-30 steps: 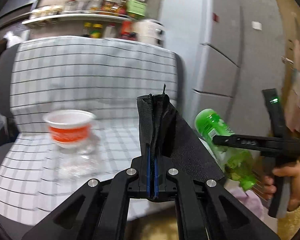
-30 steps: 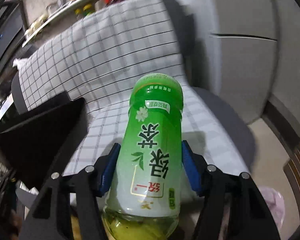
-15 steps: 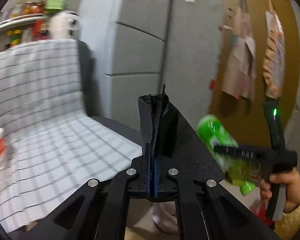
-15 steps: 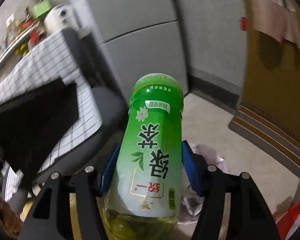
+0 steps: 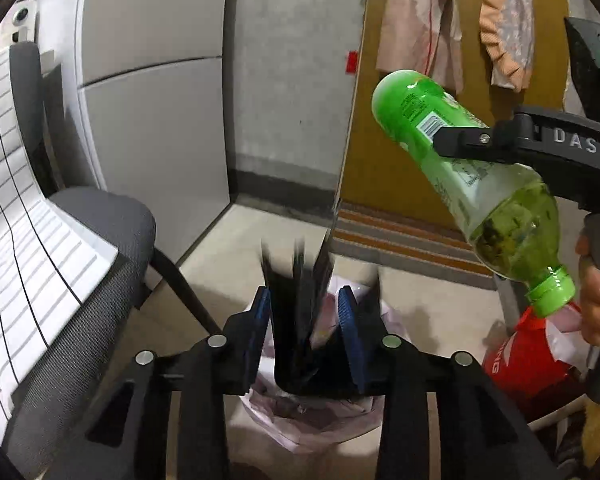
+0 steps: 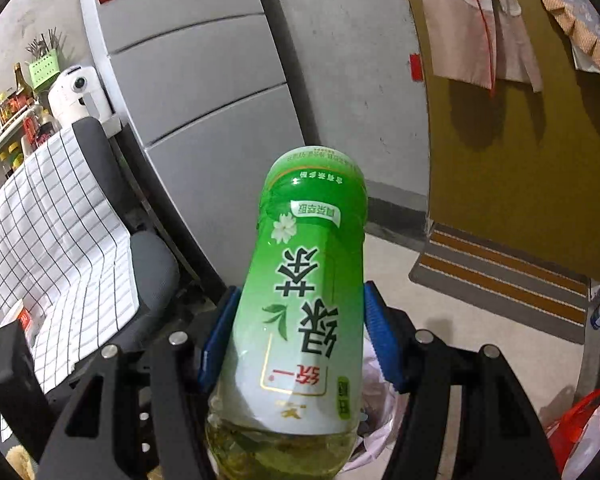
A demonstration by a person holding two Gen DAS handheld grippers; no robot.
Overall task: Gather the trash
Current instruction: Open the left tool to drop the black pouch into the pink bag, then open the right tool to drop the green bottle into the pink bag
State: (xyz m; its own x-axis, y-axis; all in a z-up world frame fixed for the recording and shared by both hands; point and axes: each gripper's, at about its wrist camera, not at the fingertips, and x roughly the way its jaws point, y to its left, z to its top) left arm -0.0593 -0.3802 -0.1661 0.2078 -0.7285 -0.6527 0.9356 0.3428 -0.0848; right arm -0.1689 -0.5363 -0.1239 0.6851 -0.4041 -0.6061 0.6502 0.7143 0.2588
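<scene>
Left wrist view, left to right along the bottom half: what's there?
Checked cloth → grey chair seat → black trash between the opening left gripper over the bin bag → green bottle → red bag

We have two cameras, one on each gripper, and each looks forward along its own two fingers and slants down at the floor.

The left camera sits just behind the left gripper (image 5: 304, 316). It looks down into a bin lined with a pale pink plastic bag (image 5: 300, 420), very near. At its right edge we see the right gripper (image 5: 512, 148) from the side, holding a green plastic tea bottle (image 5: 452, 156).

The right camera sits just behind the right gripper (image 6: 300, 344), so the bottle (image 6: 304, 300) fills the middle, very close.

Both views share the grey cabinet doors (image 5: 152, 80) (image 6: 204, 92), the mustard yellow wall (image 5: 384, 176) (image 6: 520, 184), the striped mat (image 5: 400, 236) (image 6: 500, 276), the grey chair with a white checked cloth (image 5: 20, 240) (image 6: 60, 248) and the red bag (image 5: 528, 360) (image 6: 580, 424).
</scene>
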